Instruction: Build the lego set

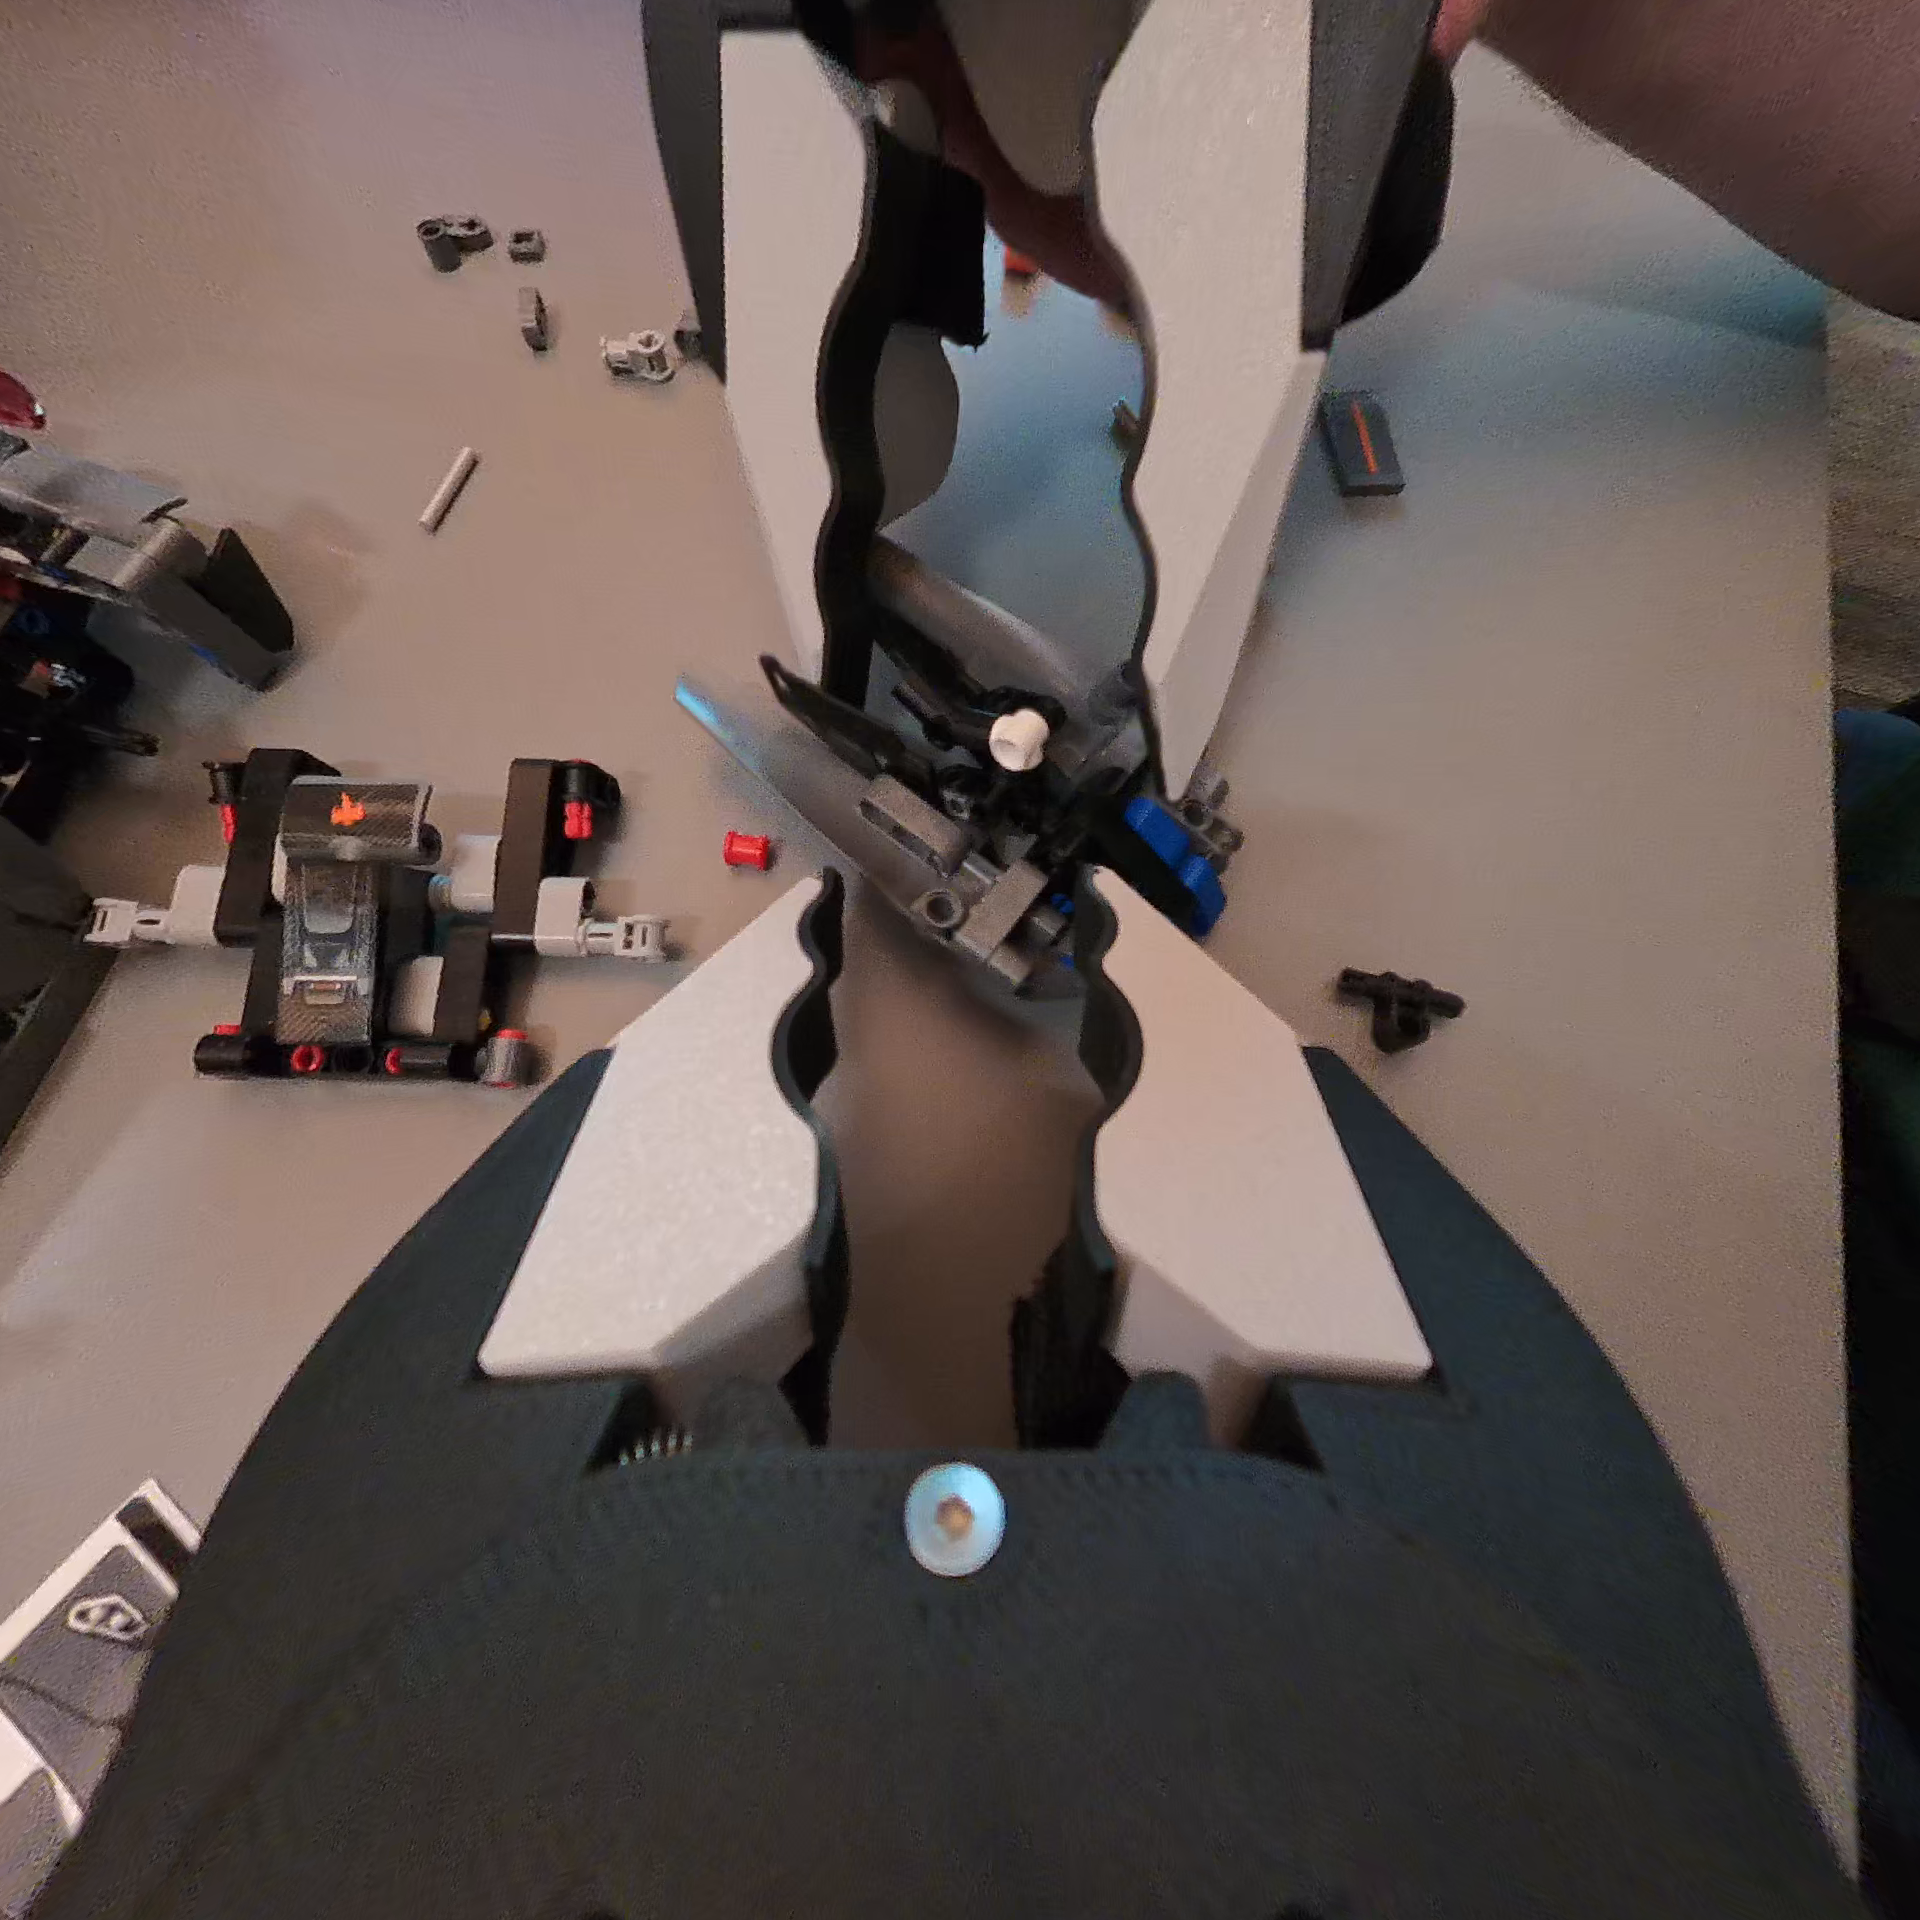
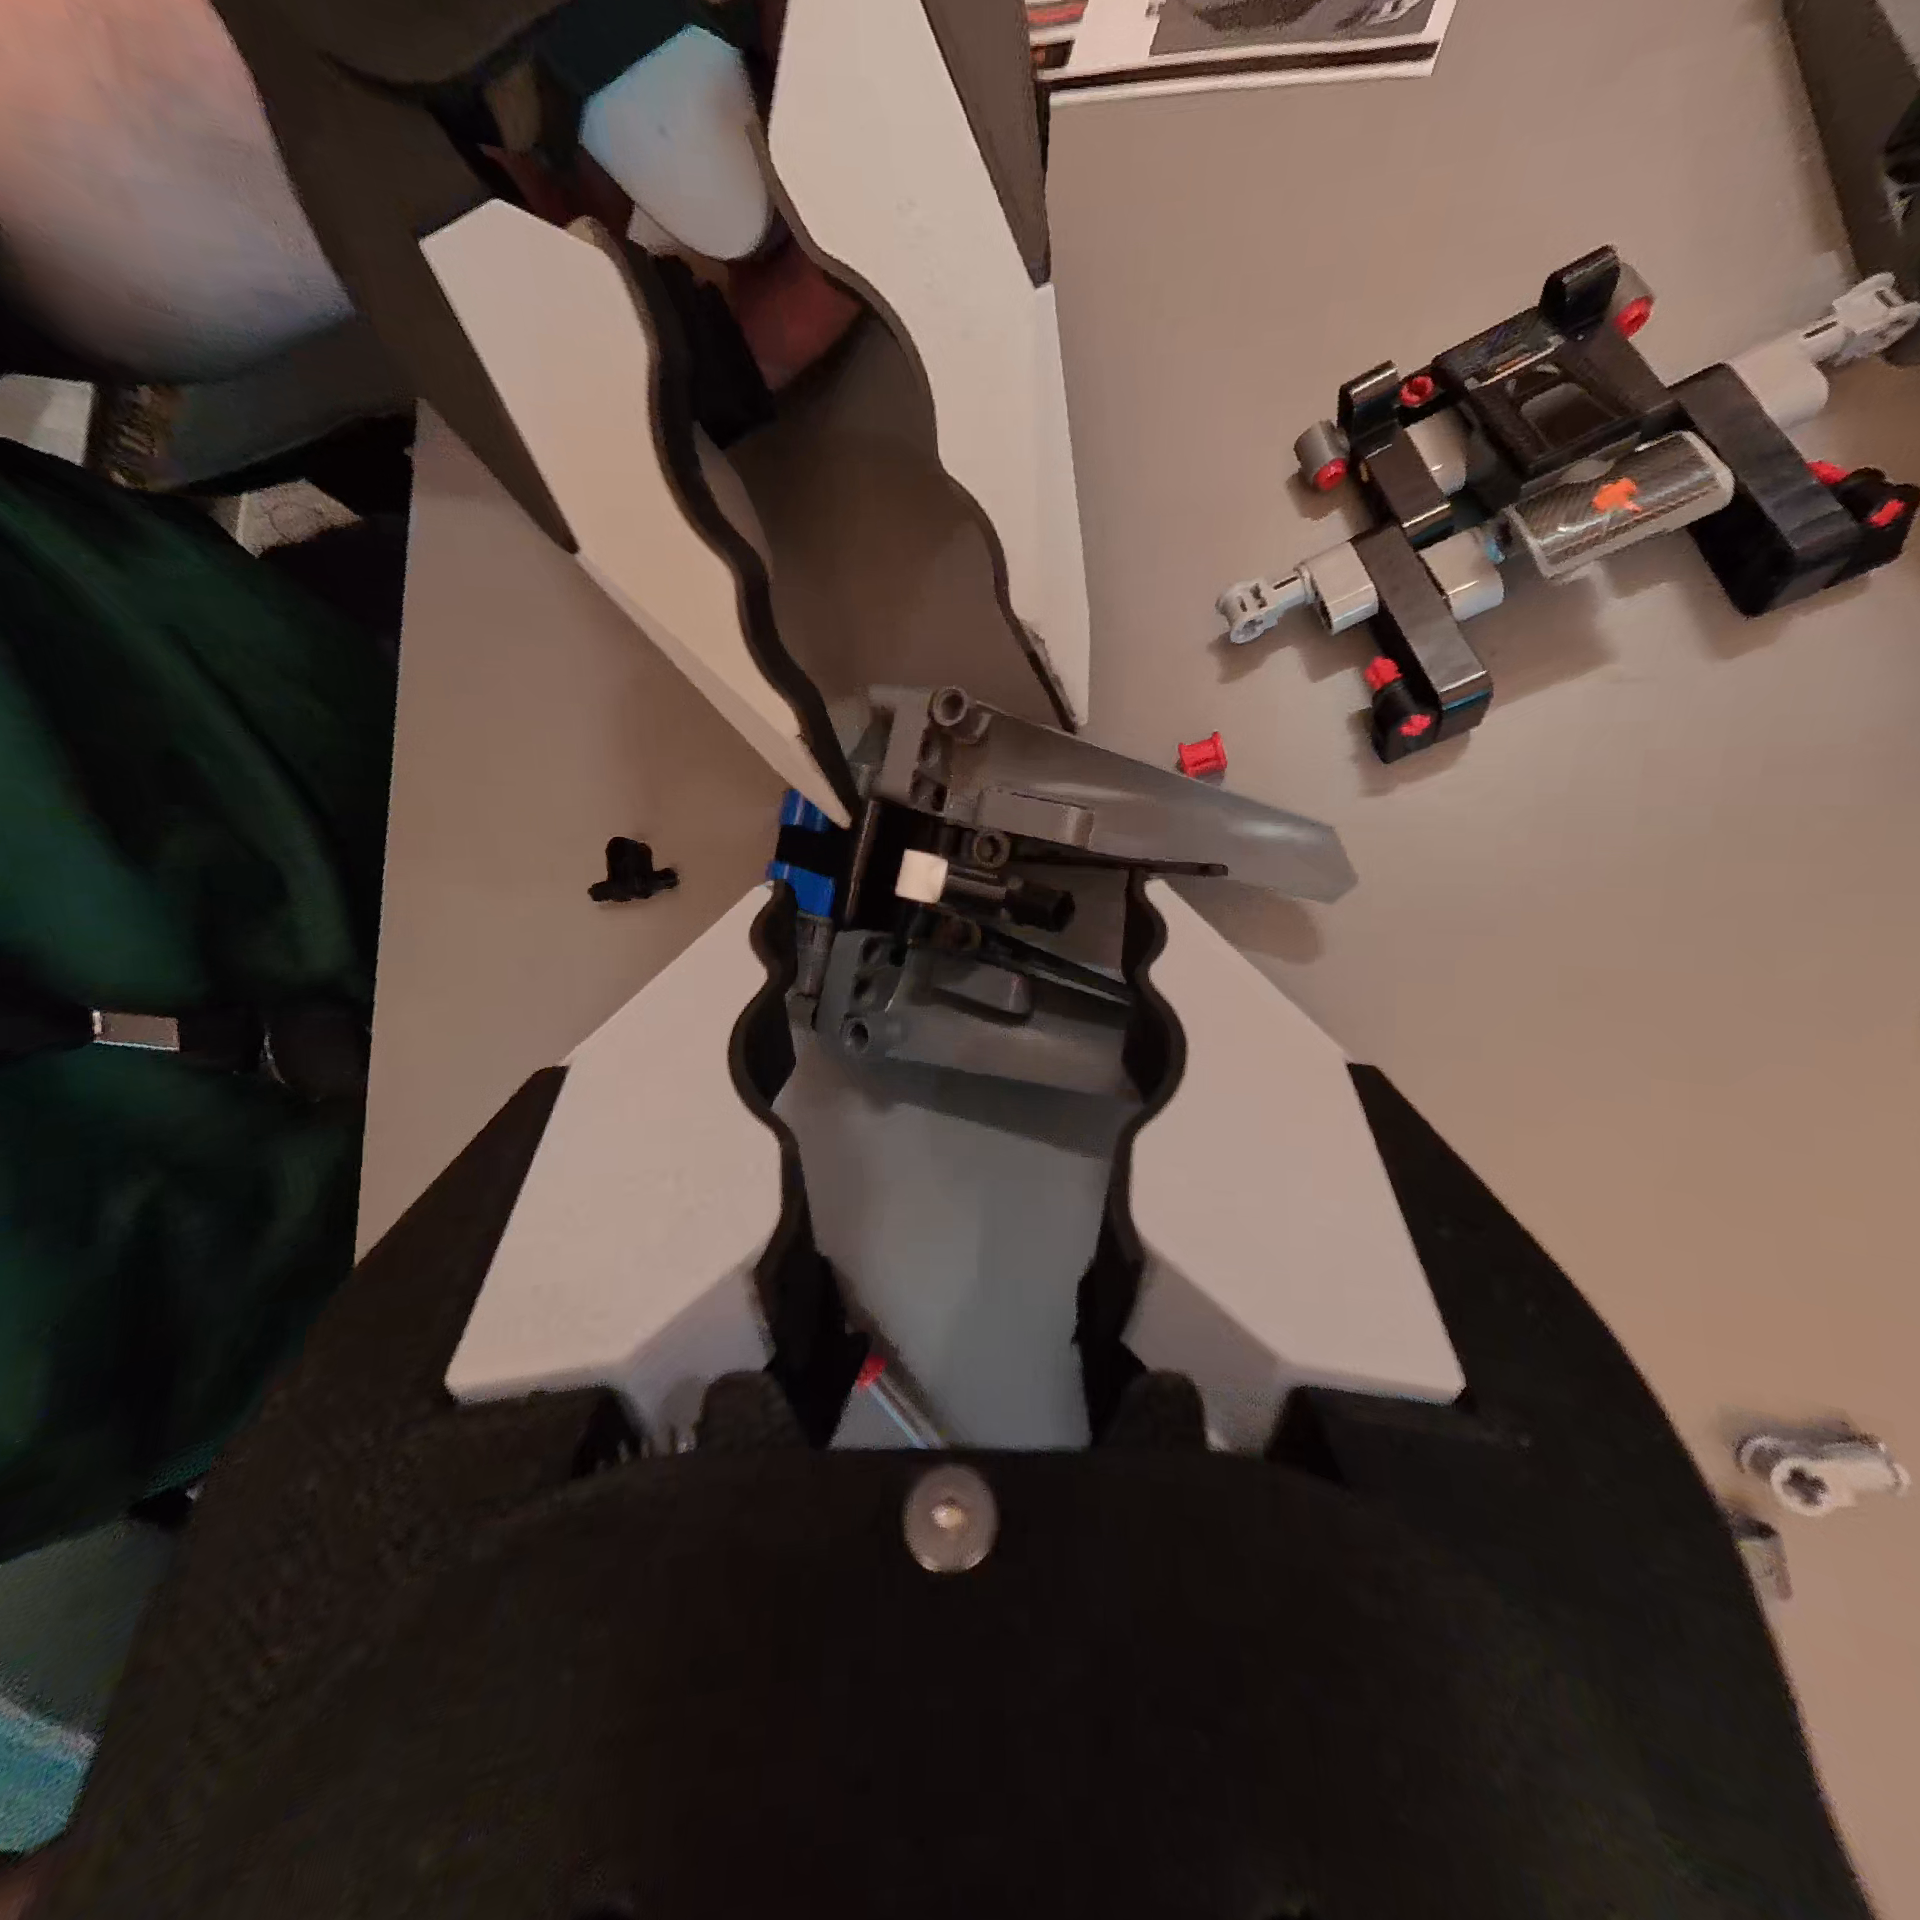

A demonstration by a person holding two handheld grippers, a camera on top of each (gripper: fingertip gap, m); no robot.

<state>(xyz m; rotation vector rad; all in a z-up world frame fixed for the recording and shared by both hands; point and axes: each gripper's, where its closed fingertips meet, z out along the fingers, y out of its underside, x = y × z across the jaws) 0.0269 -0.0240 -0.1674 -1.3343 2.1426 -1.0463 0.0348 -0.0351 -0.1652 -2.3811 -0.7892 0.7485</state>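
Note:
A small grey, black and blue lego sub-assembly (image 1: 935,831) with long grey blade panels and a white pin is held above the table between both grippers. My left gripper (image 1: 961,888) closes on its near end. My right gripper (image 2: 956,888) closes on the same sub-assembly (image 2: 966,966) from the opposite side. In the left wrist view the right gripper (image 1: 992,727) reaches in from the top. In the right wrist view the left gripper (image 2: 956,764) reaches in from the top. A larger black and grey build (image 1: 364,914) with red pins lies flat on the table, and it also shows in the right wrist view (image 2: 1590,509).
Loose on the table are a red bush (image 1: 746,849), a black pin connector (image 1: 1397,1003), a grey axle (image 1: 449,488), grey connectors (image 1: 639,353) and a dark tile with an orange stripe (image 1: 1361,442). Another build (image 1: 125,582) sits at the left edge. A booklet (image 2: 1236,31) lies at the far side. A person in green (image 2: 156,935) is at the table edge. Only a small space, under 4 cm, lies between the two pairs of fingers. The black pin connector (image 1: 1397,1003) is about 7 centimetres from both grippers' fingertips. My right wrist view (image 2: 631,871) looks at it from another angle.

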